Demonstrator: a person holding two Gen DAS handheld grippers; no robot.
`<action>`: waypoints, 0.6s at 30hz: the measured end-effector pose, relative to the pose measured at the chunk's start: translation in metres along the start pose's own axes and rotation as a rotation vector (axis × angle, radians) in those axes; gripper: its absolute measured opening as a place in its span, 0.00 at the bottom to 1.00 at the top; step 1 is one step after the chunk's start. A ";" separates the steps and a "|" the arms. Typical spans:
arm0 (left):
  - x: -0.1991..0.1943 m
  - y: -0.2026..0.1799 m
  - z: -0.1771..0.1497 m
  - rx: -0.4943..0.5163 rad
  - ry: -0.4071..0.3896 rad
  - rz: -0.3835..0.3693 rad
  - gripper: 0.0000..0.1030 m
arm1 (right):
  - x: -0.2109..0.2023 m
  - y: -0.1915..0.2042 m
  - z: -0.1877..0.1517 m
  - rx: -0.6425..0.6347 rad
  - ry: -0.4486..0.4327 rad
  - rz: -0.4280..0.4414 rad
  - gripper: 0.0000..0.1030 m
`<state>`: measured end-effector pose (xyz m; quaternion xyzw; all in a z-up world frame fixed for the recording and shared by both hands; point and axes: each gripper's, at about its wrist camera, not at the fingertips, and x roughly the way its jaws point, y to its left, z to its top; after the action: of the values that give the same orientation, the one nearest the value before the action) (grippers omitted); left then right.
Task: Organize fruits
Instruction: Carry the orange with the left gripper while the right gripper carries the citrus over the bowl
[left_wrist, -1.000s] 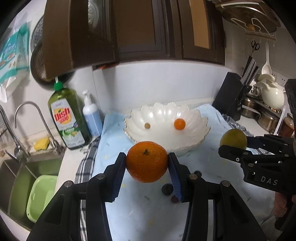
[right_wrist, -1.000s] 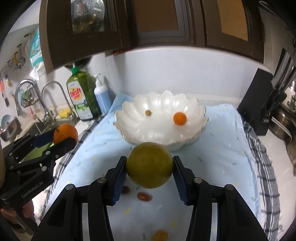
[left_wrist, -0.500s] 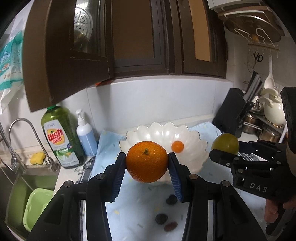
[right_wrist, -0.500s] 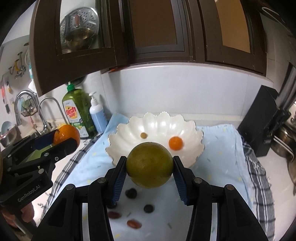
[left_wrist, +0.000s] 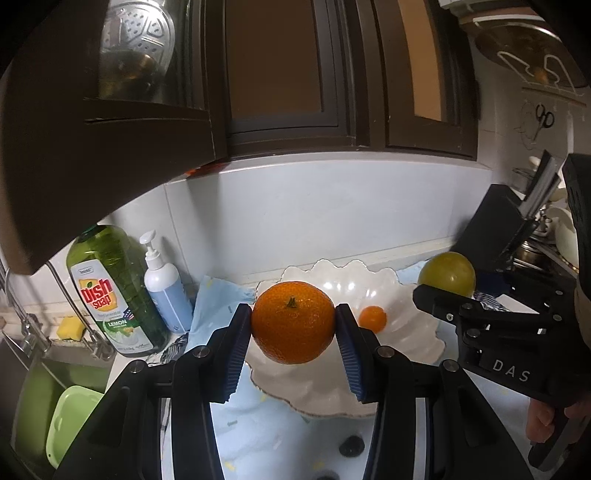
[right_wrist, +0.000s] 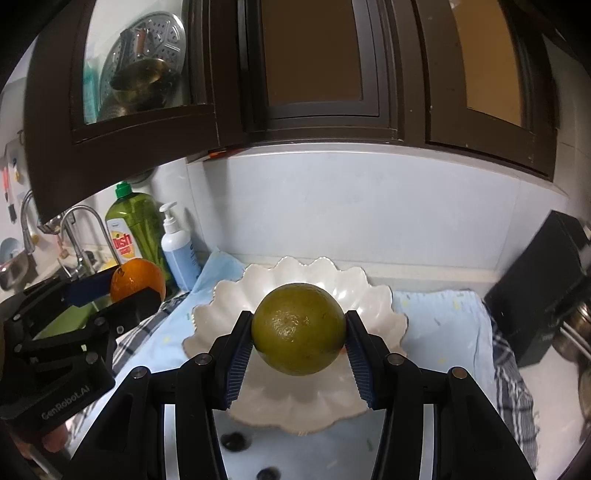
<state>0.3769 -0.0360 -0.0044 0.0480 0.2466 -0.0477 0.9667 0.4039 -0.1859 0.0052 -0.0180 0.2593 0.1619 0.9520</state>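
My left gripper (left_wrist: 293, 328) is shut on a large orange (left_wrist: 293, 322), held in the air before a white scalloped bowl (left_wrist: 413, 336). A small orange fruit (left_wrist: 373, 318) lies inside that bowl. My right gripper (right_wrist: 299, 334) is shut on a round green citrus (right_wrist: 299, 328), which hangs over the near half of the bowl (right_wrist: 218, 317). In the left wrist view the right gripper (left_wrist: 445, 286) with the green citrus (left_wrist: 447, 273) shows at the right. The left gripper (right_wrist: 129, 286) with the orange (right_wrist: 137, 278) appears at the left of the right wrist view.
The bowl rests on a light blue cloth (right_wrist: 439, 321) with small dark fruits (left_wrist: 351, 445) near its front. A green dish-soap bottle (left_wrist: 110, 295), a pump bottle (left_wrist: 166, 291) and a sink with a green tub (left_wrist: 70, 417) stand left. A black knife block (right_wrist: 539, 291) is right; dark cabinets (right_wrist: 314, 70) hang overhead.
Both grippers have carried their fruits forward and a little up toward the bowl, which now looms larger and lower in both views. The loose fruits on the cloth have slid toward the bottom edge.
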 end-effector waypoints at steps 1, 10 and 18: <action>0.005 -0.001 0.002 0.000 0.007 0.005 0.44 | 0.006 -0.002 0.003 -0.007 0.005 0.005 0.49; 0.053 -0.002 0.016 -0.020 0.082 0.034 0.44 | 0.057 -0.016 0.022 -0.054 0.078 0.027 0.49; 0.105 -0.006 0.019 -0.007 0.166 0.052 0.44 | 0.113 -0.030 0.028 -0.061 0.194 0.039 0.49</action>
<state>0.4773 -0.0517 -0.0385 0.0546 0.3245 -0.0176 0.9441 0.5193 -0.1769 -0.0284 -0.0573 0.3456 0.1855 0.9181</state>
